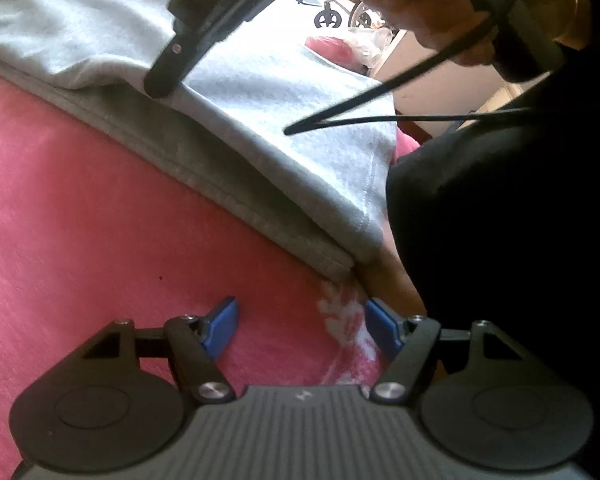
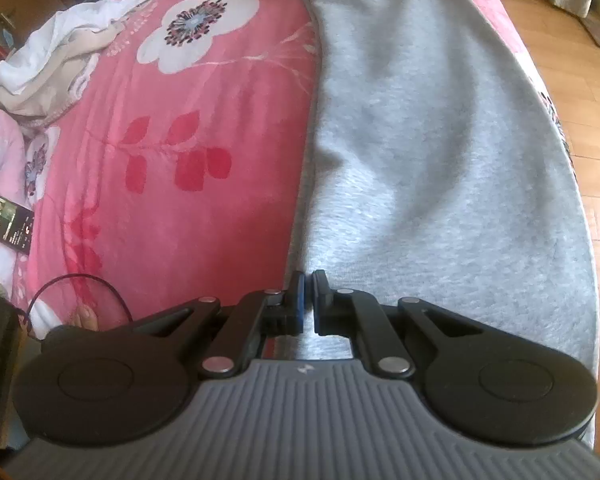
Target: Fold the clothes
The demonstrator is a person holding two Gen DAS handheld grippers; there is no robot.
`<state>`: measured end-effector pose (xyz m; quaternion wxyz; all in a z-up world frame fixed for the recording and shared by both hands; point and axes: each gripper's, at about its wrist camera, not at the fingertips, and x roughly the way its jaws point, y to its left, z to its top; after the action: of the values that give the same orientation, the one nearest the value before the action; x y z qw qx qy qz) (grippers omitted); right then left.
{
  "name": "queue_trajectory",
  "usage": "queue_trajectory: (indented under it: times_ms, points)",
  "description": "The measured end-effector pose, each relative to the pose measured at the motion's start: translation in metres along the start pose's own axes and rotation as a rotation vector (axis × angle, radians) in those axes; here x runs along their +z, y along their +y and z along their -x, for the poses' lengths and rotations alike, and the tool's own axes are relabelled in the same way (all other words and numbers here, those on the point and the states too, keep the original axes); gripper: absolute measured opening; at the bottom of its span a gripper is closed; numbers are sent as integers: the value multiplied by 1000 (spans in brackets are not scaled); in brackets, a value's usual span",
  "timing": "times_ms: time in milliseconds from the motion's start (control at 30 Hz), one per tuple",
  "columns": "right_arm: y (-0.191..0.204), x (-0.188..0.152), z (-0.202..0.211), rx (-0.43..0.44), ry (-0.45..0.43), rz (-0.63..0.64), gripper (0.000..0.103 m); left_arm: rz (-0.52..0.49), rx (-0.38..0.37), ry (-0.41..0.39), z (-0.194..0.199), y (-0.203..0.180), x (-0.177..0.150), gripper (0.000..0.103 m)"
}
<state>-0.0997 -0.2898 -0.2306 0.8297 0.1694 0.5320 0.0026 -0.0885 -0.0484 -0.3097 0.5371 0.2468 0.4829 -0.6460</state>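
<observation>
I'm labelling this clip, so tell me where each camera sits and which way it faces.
Left wrist: on the left gripper, jaws open over the pink floral blanket; the right gripper and hand show.
Right wrist: on the right gripper, shut at the grey fleece garment edge.
Shared: garment, blanket.

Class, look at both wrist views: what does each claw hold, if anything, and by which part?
The right claw is shut on the grey garment, pinching its near edge. The left claw is open over the pink blanket, holding nothing.
</observation>
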Motion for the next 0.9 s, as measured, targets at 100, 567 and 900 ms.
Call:
queue_trajectory:
  times_ms: [100,567,900]
  points:
    - [22,2,-6,20,-14,-17,3,-5,-1,8,-1,-1,-3,70]
    - [10,13,8,106,-16,-36,3,-252,59,-96,3,-41,-6,68]
    - [12,7,-7,73,25,-1,14,-348,34,-71,1,-60,-15,68]
